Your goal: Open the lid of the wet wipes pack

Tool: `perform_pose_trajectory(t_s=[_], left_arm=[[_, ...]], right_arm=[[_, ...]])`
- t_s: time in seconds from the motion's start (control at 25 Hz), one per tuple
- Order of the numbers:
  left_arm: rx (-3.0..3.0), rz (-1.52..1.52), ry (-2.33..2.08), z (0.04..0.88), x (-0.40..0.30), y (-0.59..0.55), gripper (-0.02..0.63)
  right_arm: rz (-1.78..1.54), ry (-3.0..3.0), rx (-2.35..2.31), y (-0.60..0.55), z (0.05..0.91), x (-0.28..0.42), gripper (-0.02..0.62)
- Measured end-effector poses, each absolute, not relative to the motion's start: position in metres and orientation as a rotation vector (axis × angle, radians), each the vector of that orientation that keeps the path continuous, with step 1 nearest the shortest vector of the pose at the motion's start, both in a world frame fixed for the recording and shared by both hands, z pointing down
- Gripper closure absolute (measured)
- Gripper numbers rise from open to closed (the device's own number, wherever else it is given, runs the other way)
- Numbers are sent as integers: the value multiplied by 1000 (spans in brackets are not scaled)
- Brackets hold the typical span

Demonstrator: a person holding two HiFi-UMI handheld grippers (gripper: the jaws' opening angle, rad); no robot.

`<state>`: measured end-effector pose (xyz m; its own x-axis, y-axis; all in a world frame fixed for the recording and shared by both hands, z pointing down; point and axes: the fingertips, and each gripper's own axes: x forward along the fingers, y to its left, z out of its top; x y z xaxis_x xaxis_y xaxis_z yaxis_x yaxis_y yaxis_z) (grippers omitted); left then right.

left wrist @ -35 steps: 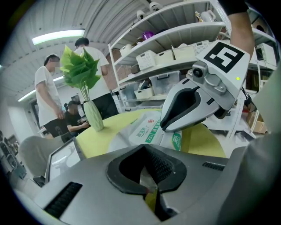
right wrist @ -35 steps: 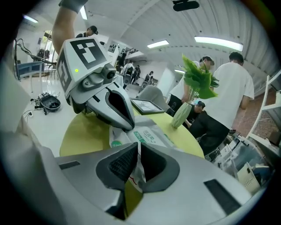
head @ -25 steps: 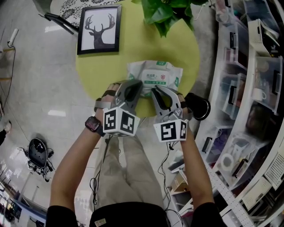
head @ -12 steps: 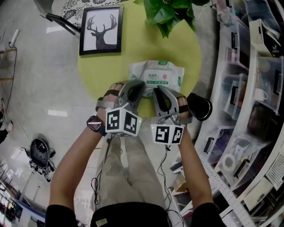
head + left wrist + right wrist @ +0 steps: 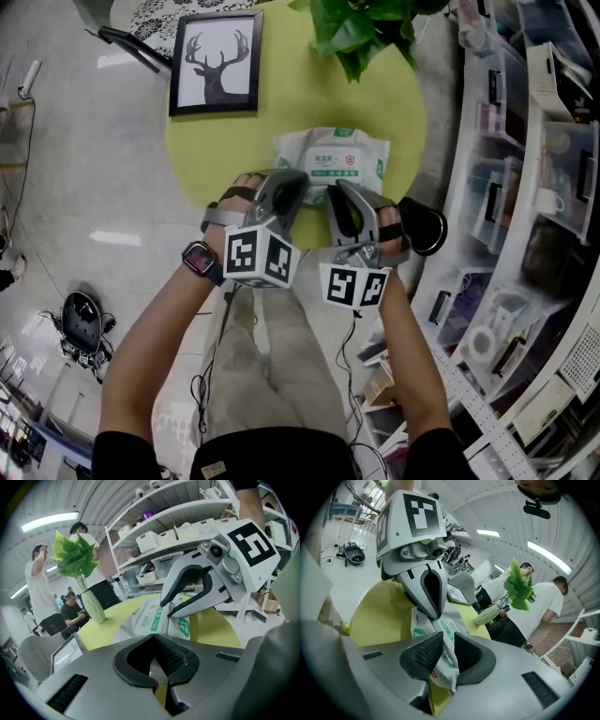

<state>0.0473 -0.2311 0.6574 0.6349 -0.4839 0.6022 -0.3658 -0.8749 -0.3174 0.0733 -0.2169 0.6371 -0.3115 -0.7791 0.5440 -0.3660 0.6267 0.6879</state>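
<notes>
The white-and-green wet wipes pack (image 5: 330, 161) lies flat on the round yellow table (image 5: 281, 103), its lid down. Both grippers meet at its near edge, side by side. My left gripper (image 5: 287, 193) has its jaws together on a pale sliver of the pack's edge (image 5: 152, 620). My right gripper (image 5: 339, 199) pinches the pack's crumpled near corner (image 5: 443, 663) between its pads, and its jaws are opening slightly. In the left gripper view the right gripper (image 5: 166, 614) touches the pack's top. In the right gripper view the left gripper (image 5: 433, 616) points down onto the pack.
A framed deer picture (image 5: 214, 61) lies at the table's far left. A green plant (image 5: 361, 28) in a vase (image 5: 92, 605) stands at the far edge. A black round object (image 5: 424, 225) is beside my right hand. Crowded shelves (image 5: 534, 141) run along the right. People stand behind the table.
The right gripper has rolled a little, turning its marker cube. Both grippers stay at the pack's near edge, and the pack has not moved.
</notes>
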Motion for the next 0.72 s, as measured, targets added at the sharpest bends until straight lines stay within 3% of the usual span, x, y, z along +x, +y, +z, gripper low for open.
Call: perform_pose_trajectory(t_s=[0.24,0.28,0.32,0.72], left_arm=[[-2691,-1067,690,658,48,-231,591],[-2688,-1069,684,659,49,-231,591],[-2684,-1071,678,659,49,-231,591],[-2698,-1083,672,659,49,-230,591]], right_arm=[[-605,-1917,929,-218,630,73,517],[-632,-1921,966,-220,623,73,527],[-659,-1923,1013,-226,612,73,578],[-615,-1922,1063,-276,588,73,580]])
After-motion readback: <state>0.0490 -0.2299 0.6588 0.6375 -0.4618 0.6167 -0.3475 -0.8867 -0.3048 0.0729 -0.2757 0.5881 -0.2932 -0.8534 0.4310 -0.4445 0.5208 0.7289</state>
